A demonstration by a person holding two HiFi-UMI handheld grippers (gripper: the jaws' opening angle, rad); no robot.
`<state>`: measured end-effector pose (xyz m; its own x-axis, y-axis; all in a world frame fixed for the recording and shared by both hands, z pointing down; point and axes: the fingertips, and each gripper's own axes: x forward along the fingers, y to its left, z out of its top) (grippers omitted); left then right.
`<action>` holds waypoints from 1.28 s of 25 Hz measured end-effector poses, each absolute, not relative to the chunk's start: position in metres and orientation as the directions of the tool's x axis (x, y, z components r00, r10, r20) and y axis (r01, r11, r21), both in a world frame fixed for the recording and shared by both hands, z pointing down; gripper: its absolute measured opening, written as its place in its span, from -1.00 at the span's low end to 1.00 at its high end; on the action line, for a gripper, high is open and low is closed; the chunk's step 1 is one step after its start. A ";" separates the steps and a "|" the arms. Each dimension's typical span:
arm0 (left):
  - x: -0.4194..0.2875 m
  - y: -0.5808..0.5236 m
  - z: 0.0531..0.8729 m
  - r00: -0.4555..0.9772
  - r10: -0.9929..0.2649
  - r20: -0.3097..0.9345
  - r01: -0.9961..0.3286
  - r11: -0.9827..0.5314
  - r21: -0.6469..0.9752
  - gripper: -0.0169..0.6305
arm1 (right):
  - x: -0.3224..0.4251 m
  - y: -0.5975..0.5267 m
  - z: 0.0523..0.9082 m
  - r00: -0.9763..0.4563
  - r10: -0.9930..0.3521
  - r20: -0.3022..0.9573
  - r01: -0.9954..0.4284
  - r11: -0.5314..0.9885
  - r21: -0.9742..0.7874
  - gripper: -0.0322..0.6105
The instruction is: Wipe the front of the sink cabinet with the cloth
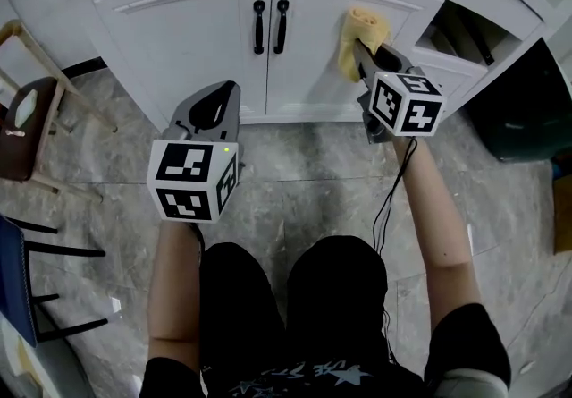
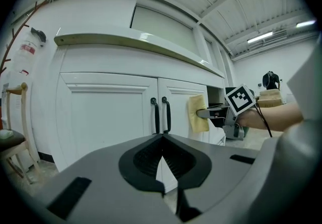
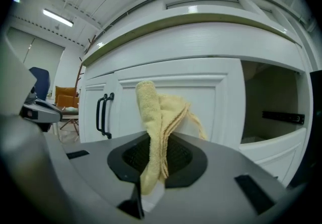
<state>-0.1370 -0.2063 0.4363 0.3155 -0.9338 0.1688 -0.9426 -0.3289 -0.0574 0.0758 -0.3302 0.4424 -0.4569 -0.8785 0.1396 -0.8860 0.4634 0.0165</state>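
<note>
Wiping step looks under way: the right gripper [image 1: 360, 55] has its jaws clamped on a folded yellow cloth [image 1: 365, 28], sitting at about 1 o'clock in the head view and apparently pressed flat on the right door [image 1: 326, 47] of the white sink cabinet [image 1: 179, 38], near the door's upper part. In the right gripper view the cloth [image 3: 153, 117] bunches up from between the pads, with the door panel right behind it. The left gripper [image 1: 217, 103] hangs at about 9 o'clock, well back from the cabinet, its jaws closed together on nothing, and plays no part. The black handles [image 1: 271, 25] sit at 12 o'clock, just left of the cloth. Judged next move: sweep the cloth across and down the panel with steady pressure, steering round the handles, then do the left door. Writing: none readable on the cabinet or cloth; the cubes carry only square markers; the shirt print at 6 o'clock is too cropped to read.
</note>
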 end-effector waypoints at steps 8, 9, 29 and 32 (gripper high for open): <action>-0.093 -0.222 0.444 0.385 -0.904 0.188 -0.912 -0.403 -0.069 -0.90 | 0.155 -0.337 0.450 -0.334 -0.931 0.145 -0.941 0.337 -0.004 -0.70; -0.089 -0.223 0.444 0.391 -0.901 0.188 -0.910 -0.410 -0.069 -0.90 | 0.163 -0.337 0.451 -0.319 -0.936 0.146 -0.947 0.322 -0.006 -0.70; -0.082 -0.215 0.451 0.406 -0.893 0.195 -0.905 -0.422 -0.051 -0.90 | 0.138 -0.311 0.446 -0.362 -0.923 0.127 -0.931 0.364 -0.011 -0.70; -0.100 -0.212 0.450 0.379 -0.905 0.194 -0.917 -0.396 -0.053 -0.90 | 0.099 -0.306 0.448 -0.428 -0.895 0.126 -0.903 0.430 -0.013 -0.70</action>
